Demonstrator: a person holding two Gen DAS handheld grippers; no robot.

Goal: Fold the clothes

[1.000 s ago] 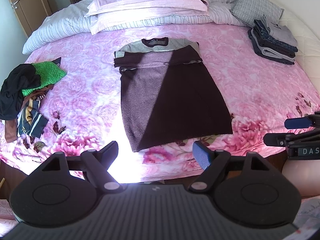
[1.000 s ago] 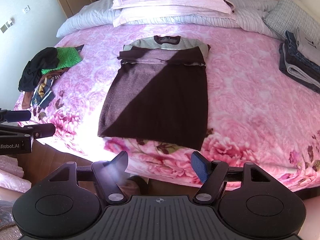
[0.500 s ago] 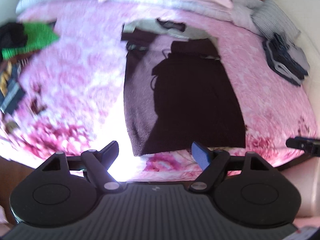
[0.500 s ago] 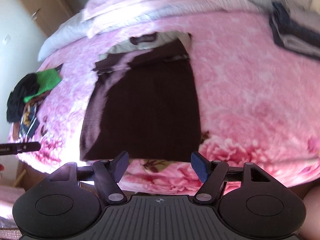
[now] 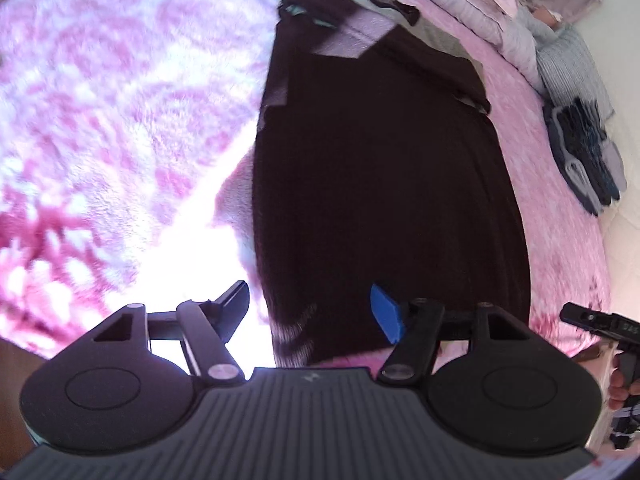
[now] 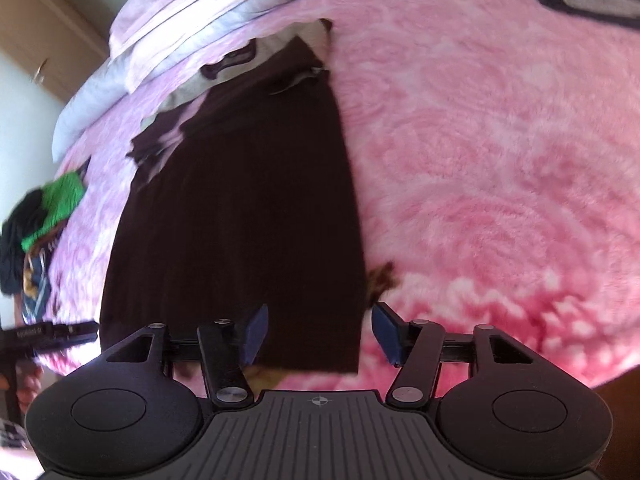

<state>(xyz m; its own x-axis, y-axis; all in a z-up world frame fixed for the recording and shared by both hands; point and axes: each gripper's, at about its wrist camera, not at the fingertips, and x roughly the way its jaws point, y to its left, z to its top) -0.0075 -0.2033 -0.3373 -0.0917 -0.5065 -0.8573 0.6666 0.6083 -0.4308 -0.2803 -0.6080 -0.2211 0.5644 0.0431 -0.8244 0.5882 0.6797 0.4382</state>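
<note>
While both tools [image 5: 310, 308] [image 6: 318, 334] narrow (gripping nothing) astride sweater [image 5: 384, 184] hem corners, clothes pile [image 6: 36, 220] left, folded stack [image 5: 584, 152] right

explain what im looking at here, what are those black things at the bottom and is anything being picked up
There is no robot: a person holds a two-finger gripper in each hand, and each carries a wide-angle camera looking out along its fingers. One picture is from the left gripper, the other from the right gripper. Both look down at a dark sweater lying flat on a pink floral blanket, sleeves folded in. Each gripper sits over one bottom corner of the sweater. Their jaws have just been closing, with the hem between them, but the pads do not press on it, so nothing is held. Folded clothes lie stacked aside, unfolded clothes heaped opposite.
</note>
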